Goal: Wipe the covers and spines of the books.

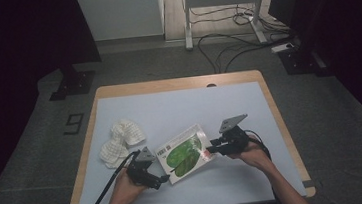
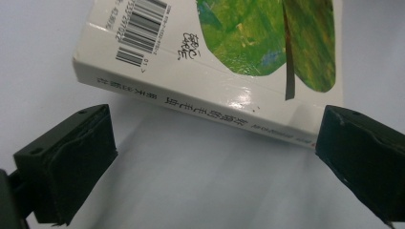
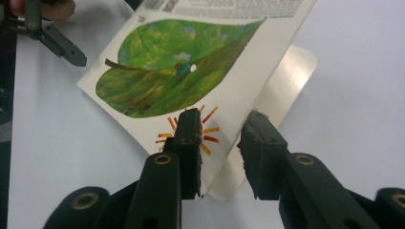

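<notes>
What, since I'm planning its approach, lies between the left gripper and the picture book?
Bare tabletop separates left gripper and picture book, per left gripper view.

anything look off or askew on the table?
The book lies askew to the table edges. Its cover is lifted off the page beneath at the corner where the right gripper grips it. A crumpled white cloth sits to its left.

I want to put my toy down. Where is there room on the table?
The far half of the table and its right side are bare. It is crowded near the front, where the book, the white cloth and both grippers sit.
</notes>
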Available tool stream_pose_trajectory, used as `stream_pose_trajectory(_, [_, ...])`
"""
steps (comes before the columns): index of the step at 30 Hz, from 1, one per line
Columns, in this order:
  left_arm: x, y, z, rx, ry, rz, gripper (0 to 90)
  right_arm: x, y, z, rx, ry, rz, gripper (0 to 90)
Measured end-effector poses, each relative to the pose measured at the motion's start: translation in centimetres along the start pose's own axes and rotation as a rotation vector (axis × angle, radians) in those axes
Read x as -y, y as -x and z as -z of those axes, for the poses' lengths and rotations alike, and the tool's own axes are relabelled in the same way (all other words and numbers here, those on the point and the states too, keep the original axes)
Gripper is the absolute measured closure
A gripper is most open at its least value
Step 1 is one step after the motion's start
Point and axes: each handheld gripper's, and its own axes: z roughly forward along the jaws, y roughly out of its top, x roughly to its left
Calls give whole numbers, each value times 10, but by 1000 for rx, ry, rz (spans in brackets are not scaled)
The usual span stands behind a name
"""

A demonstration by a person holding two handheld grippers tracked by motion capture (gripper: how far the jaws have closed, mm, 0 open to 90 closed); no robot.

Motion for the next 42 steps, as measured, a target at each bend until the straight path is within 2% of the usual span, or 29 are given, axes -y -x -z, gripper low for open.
stream_pose_trajectory(5, [-3, 1, -2, 13, -1, 0, 0, 10, -1, 2, 7, 6, -4, 705])
stream_pose_trajectory(9, [-7, 4, -3, 22, 12, -9, 50, 17, -1, 2, 6, 21, -15, 708])
stream_pose_trajectory(11, [-11, 7, -2, 18, 14, -30, 110, 19, -1, 1, 4, 26, -18, 708])
stream_pose_trajectory(12, [-12, 8, -2, 15, 10, -27, 130, 20, -1, 1, 2, 29, -22, 708])
stream_pose_trajectory(25, [-17, 11, 3, -17, 59, -34, 252, 31, 1, -2, 3, 25, -41, 696])
stream_pose_trajectory(31, [-19, 12, 5, -27, 66, -41, 286, 33, 1, -5, 2, 12, -47, 642])
stream_pose_trajectory(35, [-20, 13, 6, -28, 70, -55, 306, 32, 3, -4, 13, 20, -64, 524])
stream_pose_trajectory(42, [-22, 13, 6, -27, 72, -68, 325, 28, 11, -5, 35, 27, -105, 408])
